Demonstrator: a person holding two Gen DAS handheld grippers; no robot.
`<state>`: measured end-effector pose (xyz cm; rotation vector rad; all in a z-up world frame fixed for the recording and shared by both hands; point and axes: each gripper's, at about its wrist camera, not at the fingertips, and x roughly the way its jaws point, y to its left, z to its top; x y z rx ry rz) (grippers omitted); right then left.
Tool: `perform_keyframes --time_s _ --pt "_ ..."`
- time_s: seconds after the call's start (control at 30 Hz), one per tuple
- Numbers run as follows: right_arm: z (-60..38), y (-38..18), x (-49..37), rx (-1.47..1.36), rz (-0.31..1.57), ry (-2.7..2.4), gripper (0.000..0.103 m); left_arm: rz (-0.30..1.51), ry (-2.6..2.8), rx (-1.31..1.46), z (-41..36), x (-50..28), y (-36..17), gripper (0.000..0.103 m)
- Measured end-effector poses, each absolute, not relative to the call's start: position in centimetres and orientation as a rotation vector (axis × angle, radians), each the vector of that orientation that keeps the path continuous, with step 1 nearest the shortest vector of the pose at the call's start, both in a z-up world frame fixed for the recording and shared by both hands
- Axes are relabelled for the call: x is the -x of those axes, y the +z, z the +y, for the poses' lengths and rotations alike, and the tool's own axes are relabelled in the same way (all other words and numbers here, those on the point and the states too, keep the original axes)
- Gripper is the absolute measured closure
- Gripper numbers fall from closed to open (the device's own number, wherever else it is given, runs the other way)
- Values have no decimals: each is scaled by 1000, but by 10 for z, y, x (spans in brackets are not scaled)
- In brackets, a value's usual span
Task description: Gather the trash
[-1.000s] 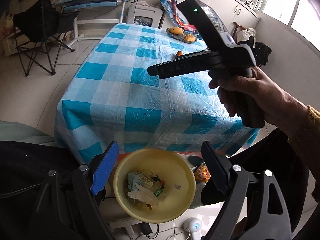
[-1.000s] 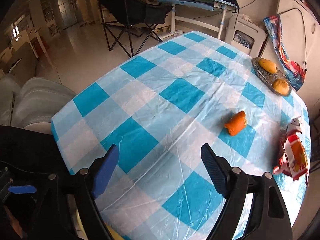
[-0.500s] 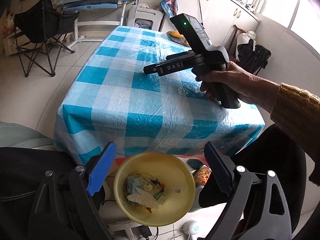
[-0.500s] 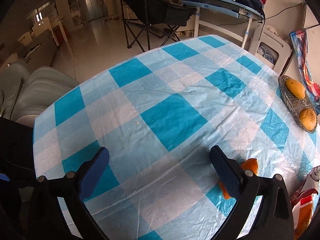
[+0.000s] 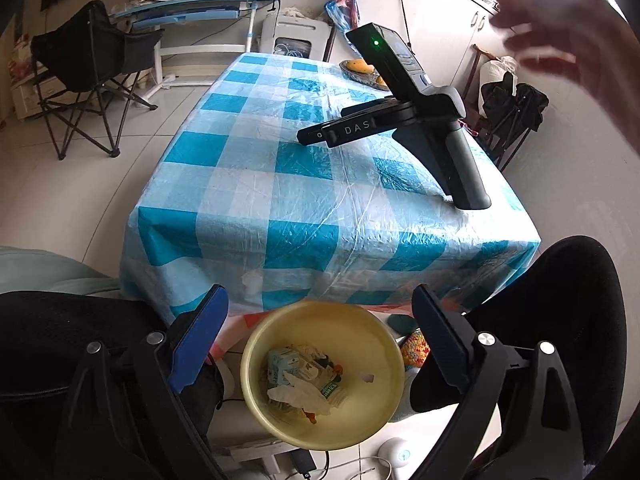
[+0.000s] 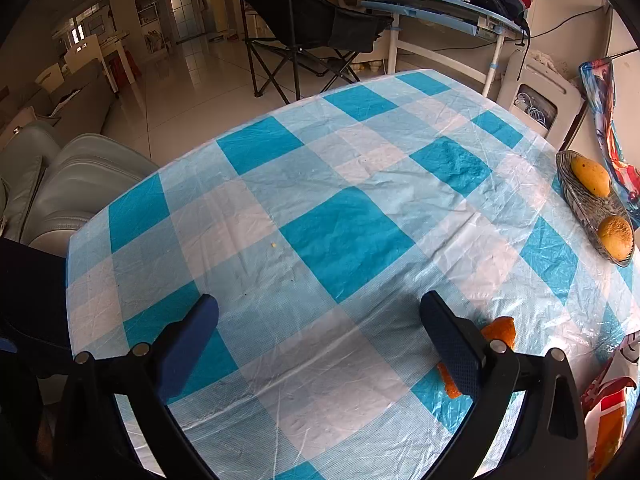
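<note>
My left gripper (image 5: 320, 344) is open and empty, held above a yellow bowl (image 5: 276, 420) on the floor that holds a small carton and crumpled wrappers (image 5: 304, 376). The right gripper (image 6: 320, 336) is open and empty; in the left wrist view its body (image 5: 404, 116) rests on the blue-checked table (image 5: 280, 184) with the hand lifted off it. An orange peel (image 6: 500, 332) lies on the cloth, partly hidden behind its right finger. A red and white wrapper (image 6: 608, 400) lies at the table's right edge.
A glass dish of mangoes (image 6: 596, 208) stands at the table's far right. A folding chair (image 6: 312, 24) and a desk (image 6: 440, 12) stand beyond the table. A grey sofa (image 6: 60, 184) is at the left. A black chair back (image 5: 560, 320) is beside the bowl.
The right gripper has been set down on the table and the hand has let go and lifted away. Its view has moved forward, so the orange peel now sits behind its right finger.
</note>
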<state>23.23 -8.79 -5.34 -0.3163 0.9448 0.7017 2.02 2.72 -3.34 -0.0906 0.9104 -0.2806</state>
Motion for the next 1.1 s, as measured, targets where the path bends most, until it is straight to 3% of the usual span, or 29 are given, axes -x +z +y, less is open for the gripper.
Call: perform_keyframes --time_s 1.1 --pt "-88 -54 -234 316 945 703 7 926 -310 141 38 -21 -34 10"
